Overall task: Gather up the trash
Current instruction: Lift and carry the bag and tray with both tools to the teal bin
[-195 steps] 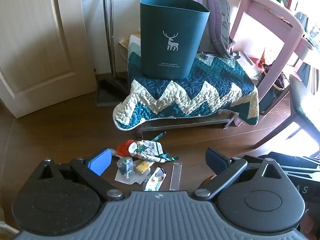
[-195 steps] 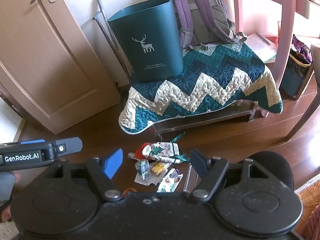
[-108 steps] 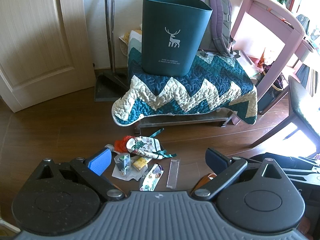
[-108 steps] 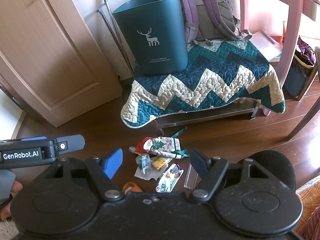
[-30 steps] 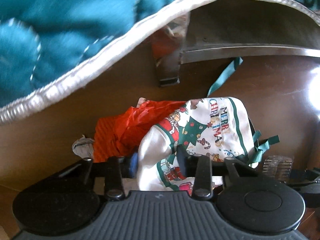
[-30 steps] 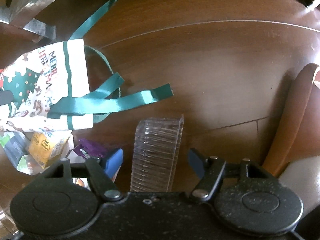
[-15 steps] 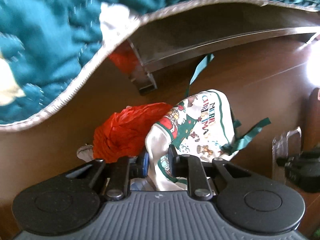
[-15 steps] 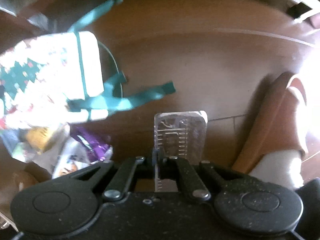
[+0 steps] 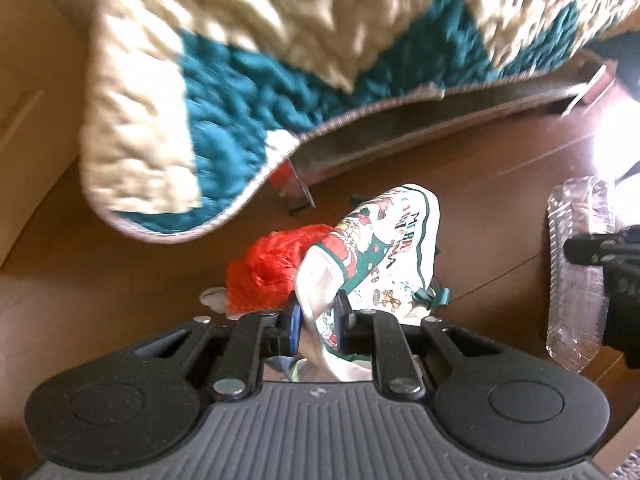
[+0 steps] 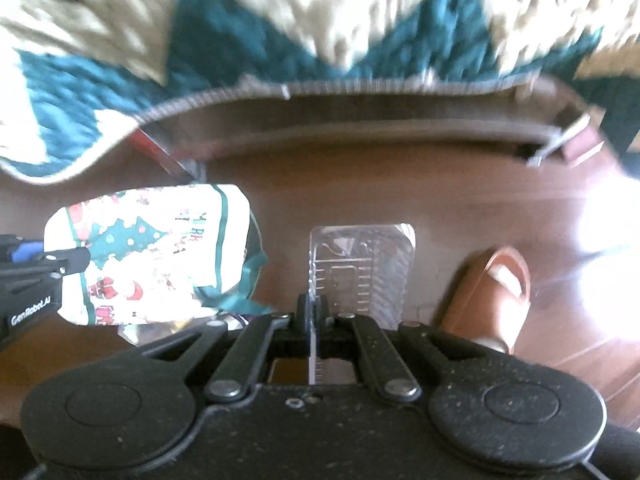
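Observation:
My left gripper [image 9: 317, 312] is shut on a white Christmas-print bag [image 9: 376, 256] with green ribbons, which hangs off the wooden floor. A crumpled red wrapper [image 9: 264, 268] shows beside the bag. My right gripper [image 10: 313, 312] is shut on the edge of a clear plastic tray [image 10: 364, 268], lifted above the floor. In the right wrist view the Christmas bag [image 10: 152, 252] hangs at the left with the left gripper's fingers [image 10: 48, 260] on it. In the left wrist view the clear tray [image 9: 576, 264] hangs at the right edge. The teal bin is out of view.
A teal and cream zigzag quilt [image 9: 240, 80] drapes over a low bench [image 9: 420, 120] just ahead. A person's foot in a brown slipper [image 10: 492, 292] stands on the wooden floor [image 10: 400, 184] at the right. Loose wrappers [image 10: 160, 328] lie below the bag.
Both grippers have risen from the floor with their loads. The right gripper closed on the clear tray and lifted it. The quilt now fills the top of both views.

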{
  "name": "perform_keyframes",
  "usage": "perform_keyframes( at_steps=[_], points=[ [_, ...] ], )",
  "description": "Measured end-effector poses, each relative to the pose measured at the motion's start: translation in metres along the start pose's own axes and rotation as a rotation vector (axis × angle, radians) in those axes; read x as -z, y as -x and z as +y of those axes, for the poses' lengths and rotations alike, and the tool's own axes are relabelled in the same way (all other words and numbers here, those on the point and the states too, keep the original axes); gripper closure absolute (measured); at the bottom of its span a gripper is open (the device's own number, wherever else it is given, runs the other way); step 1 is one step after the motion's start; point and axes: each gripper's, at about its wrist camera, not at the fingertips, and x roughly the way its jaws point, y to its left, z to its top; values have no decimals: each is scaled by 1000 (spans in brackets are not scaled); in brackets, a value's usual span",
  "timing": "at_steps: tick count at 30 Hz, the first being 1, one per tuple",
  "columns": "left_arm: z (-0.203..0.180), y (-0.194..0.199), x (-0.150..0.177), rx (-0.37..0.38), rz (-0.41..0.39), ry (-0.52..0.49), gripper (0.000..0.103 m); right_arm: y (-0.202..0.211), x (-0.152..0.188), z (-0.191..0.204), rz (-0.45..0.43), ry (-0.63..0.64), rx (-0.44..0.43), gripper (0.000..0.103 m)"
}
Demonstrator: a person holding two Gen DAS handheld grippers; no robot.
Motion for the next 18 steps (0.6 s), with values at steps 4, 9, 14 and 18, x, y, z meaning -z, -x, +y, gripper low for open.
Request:
perform_keyframes(
  at_steps=[4,9,14,18],
  points=[
    [11,48,8,2,-75,29,88,59,0,2,-116,35,-38,102],
    [21,113,20,10,-194,63,88,130,11,1,-243,105,-80,102],
    [30,181,30,12,-327,123,88,206,25,8,-387,179,-98,102],
    [45,233,35,4,-438,159,88,254,23,18,-486,245,-94,102]
  ],
)
